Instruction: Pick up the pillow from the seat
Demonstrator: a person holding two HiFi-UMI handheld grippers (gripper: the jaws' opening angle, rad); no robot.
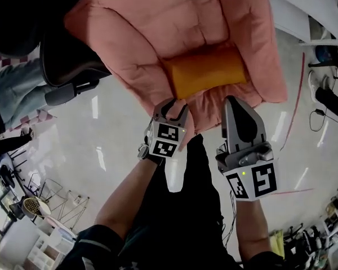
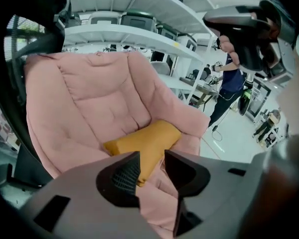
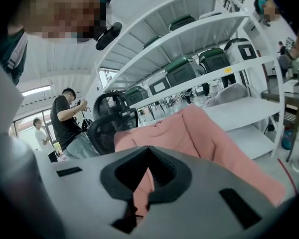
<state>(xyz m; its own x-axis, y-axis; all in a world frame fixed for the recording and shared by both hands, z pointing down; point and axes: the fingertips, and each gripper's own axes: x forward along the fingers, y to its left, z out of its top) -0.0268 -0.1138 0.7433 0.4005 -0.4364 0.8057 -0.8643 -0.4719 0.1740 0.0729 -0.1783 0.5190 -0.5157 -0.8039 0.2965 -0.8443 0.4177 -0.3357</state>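
Observation:
An orange pillow [image 1: 208,71] lies across the seat of a pink padded armchair [image 1: 152,27]. My left gripper [image 1: 174,107] hovers at the seat's front edge, just short of the pillow's left end. In the left gripper view its jaws [image 2: 152,156] stand apart and empty, with the pillow [image 2: 144,143] a little way beyond them. My right gripper [image 1: 232,101] is over the front edge near the pillow's right end, not touching it. In the right gripper view its tips [image 3: 148,149] meet, nothing between them, and the armchair [image 3: 199,133] shows behind.
A black office chair [image 1: 67,66] stands at the armchair's left, beside a seated person's jeans [image 1: 11,89]. White shelves with cases [image 2: 139,29] rise behind the armchair. People stand farther off [image 2: 229,83] [image 3: 67,118]. A red line [image 1: 296,94] runs along the glossy floor at right.

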